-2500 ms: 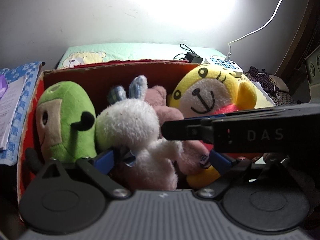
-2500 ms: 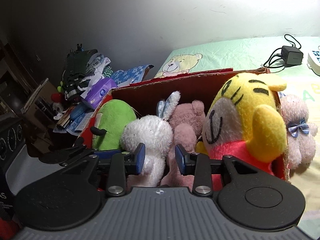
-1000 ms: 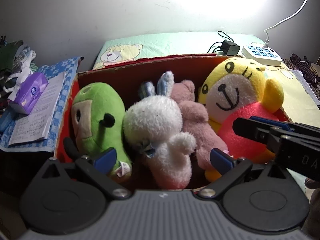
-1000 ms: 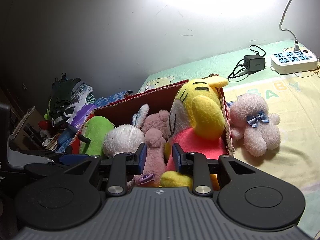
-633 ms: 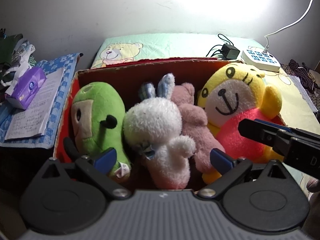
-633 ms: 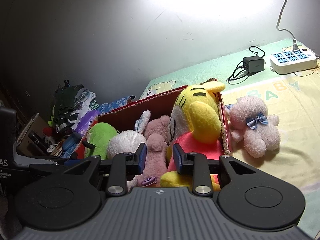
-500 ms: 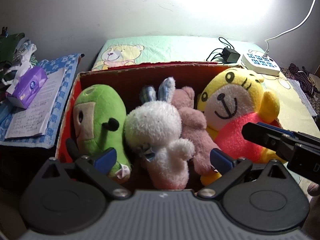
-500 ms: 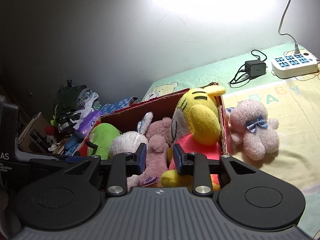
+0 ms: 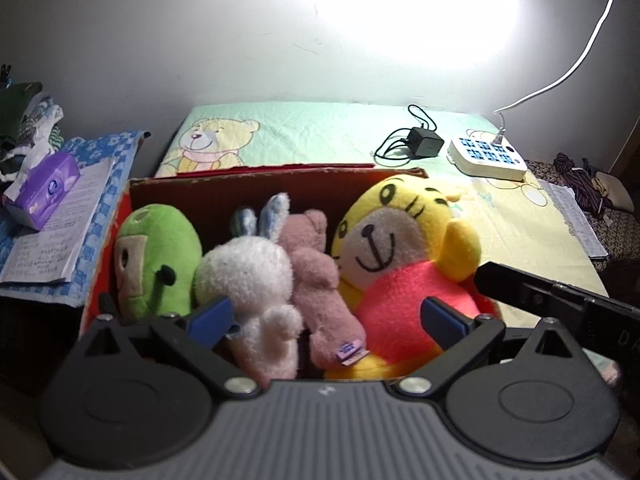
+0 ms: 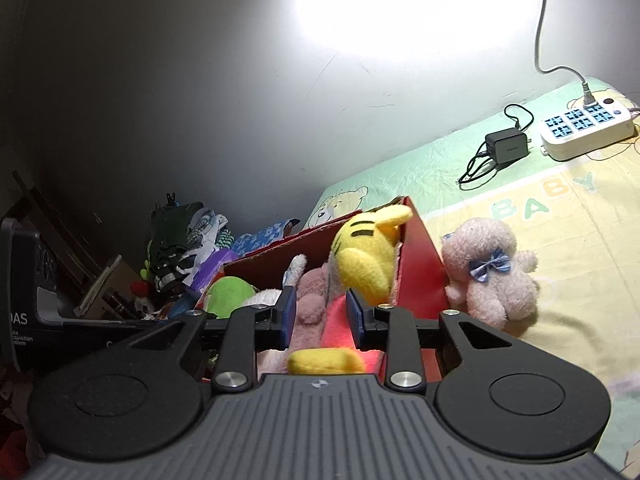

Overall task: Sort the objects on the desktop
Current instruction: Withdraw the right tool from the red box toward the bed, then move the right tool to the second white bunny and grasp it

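Box [image 9: 276,178]: red cardboard, on the bed's bear sheet.
Inside: smooth green toy [image 9: 154,258], fluffy white bunny [image 9: 250,276], pink bear [image 9: 316,264], round yellow tiger [image 9: 400,248].
Outside: fuzzy pink toy [image 10: 490,270], just beside the box.
Left tool [image 9: 326,318]: spread wide, holding nothing.
Right tool [image 10: 320,314]: narrow gap, holding nothing.

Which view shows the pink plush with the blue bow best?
The right wrist view: the pink plush with the blue bow lies fully visible on the yellow sheet, just outside the red box. The left wrist view does not show it clearly; the right hand-held gripper's body covers that side.
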`<state>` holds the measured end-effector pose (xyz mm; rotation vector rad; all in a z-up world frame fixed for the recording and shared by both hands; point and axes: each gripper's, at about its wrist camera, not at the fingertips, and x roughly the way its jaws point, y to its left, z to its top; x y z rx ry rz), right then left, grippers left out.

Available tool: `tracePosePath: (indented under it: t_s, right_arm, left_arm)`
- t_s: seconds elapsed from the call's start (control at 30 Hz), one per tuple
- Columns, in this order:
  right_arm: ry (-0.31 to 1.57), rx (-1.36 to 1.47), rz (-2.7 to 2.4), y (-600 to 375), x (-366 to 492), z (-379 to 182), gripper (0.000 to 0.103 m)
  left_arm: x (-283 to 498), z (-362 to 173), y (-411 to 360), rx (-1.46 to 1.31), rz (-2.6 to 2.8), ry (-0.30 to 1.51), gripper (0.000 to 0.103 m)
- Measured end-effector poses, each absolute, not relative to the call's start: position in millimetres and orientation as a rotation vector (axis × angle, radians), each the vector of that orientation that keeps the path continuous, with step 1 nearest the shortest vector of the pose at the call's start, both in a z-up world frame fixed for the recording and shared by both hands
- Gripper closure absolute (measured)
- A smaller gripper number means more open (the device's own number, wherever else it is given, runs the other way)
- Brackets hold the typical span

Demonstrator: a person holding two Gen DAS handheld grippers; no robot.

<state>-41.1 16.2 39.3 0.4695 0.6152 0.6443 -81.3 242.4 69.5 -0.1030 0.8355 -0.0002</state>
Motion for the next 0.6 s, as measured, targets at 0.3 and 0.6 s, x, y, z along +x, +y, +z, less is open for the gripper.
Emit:
tracePosePath:
  t_s: [0.3,0.6]
  right_arm:
    - [0.653,0.495,0.614,-51,-30,31,0.073]
    - [0.700,0.495,0.604,-103,-13,19,0.073]
  left_arm:
    - [-72,82,172,-0.071,-0.053,0.780,0.003]
    - [-61,80,109,-0.070,-0.093,0.756,0.002]
